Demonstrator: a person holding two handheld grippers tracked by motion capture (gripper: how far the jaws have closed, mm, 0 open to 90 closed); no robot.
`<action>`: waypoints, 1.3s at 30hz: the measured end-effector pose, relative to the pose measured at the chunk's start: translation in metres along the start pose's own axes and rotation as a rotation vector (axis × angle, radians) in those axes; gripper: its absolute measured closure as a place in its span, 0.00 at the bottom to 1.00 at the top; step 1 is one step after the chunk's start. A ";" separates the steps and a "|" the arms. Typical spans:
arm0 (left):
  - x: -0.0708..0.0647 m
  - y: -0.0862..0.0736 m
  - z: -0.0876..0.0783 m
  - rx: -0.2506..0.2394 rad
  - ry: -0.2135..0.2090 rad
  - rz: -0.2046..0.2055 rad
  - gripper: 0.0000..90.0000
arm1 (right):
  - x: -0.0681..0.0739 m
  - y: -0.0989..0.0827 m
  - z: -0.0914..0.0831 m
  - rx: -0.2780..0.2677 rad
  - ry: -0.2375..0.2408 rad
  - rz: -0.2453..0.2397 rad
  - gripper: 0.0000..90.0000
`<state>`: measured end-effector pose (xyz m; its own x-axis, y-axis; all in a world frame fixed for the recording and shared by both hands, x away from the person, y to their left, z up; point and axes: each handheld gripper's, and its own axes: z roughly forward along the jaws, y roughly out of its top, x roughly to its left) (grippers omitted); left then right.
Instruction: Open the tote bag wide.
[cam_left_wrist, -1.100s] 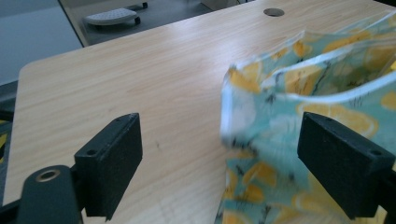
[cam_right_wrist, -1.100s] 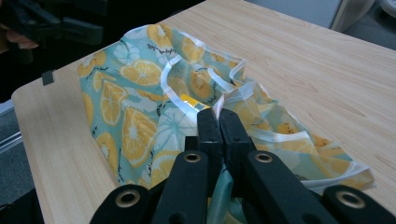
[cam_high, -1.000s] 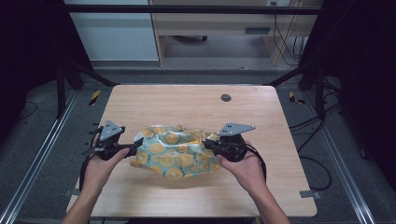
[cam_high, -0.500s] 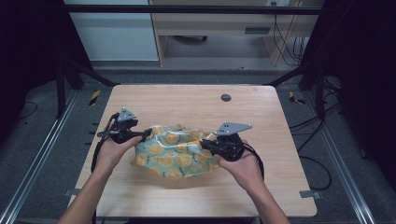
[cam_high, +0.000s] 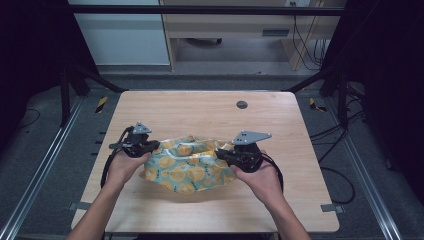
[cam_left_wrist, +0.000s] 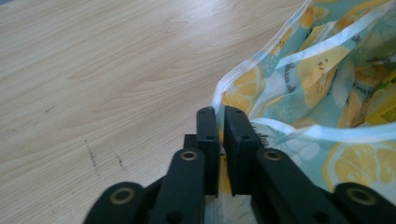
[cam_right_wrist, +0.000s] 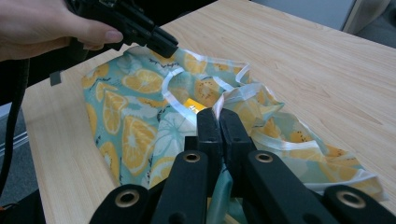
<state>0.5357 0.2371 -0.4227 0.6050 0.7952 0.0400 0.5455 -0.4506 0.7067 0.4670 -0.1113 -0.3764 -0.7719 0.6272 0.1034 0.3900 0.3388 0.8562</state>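
The left gripper (cam_left_wrist: 219, 114) has just been closing its jaws, and they now stand pressed together on the white-banded rim of the lemon-print bag (cam_left_wrist: 322, 93), a strip of that rim pinched between the pads. In the high view this gripper (cam_high: 150, 148) sits at the bag's (cam_high: 187, 165) left end, held by the person's left hand (cam_high: 122, 167), with its cable looping down beside the wrist.

The right gripper (cam_right_wrist: 218, 116) is likewise clamped on the bag (cam_right_wrist: 135, 116): its two black jaws meet on a raised fold of the white rim, which pokes up just above their tips. In the high view it (cam_high: 222, 155) grips the bag's right end, the grey three-cornered plate (cam_high: 251, 136) on top of it, the right hand (cam_high: 260, 177) behind it.

Between the two grippers the bag lies crumpled on the wooden table (cam_high: 200, 110), its mouth partly open; something yellow (cam_right_wrist: 195, 106) shows inside, seen from the right gripper view, just beyond the pinched fold. From that same view the left gripper (cam_right_wrist: 161, 42) bites the far edge of the bag's mouth.

Beyond the bag, toward the table's far edge, a small dark round thing (cam_high: 242, 104) sits in the wood, well apart from the bag.
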 end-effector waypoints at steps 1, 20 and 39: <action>0.000 -0.001 -0.001 -0.001 0.001 -0.001 0.96 | 0.000 0.000 0.000 0.000 0.000 0.000 0.99; -0.002 -0.004 -0.055 -0.235 0.038 -0.037 1.00 | -0.012 0.004 -0.015 -0.050 -0.053 0.018 0.99; -0.014 -0.012 -0.086 -0.344 -0.001 -0.044 1.00 | -0.012 0.008 -0.026 -0.094 -0.080 0.007 0.99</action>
<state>0.4710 0.2665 -0.3711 0.5864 0.8100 0.0037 0.3434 -0.2527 0.9045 0.4669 -0.1343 -0.3574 -0.7251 0.6848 0.0723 0.3439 0.2692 0.8996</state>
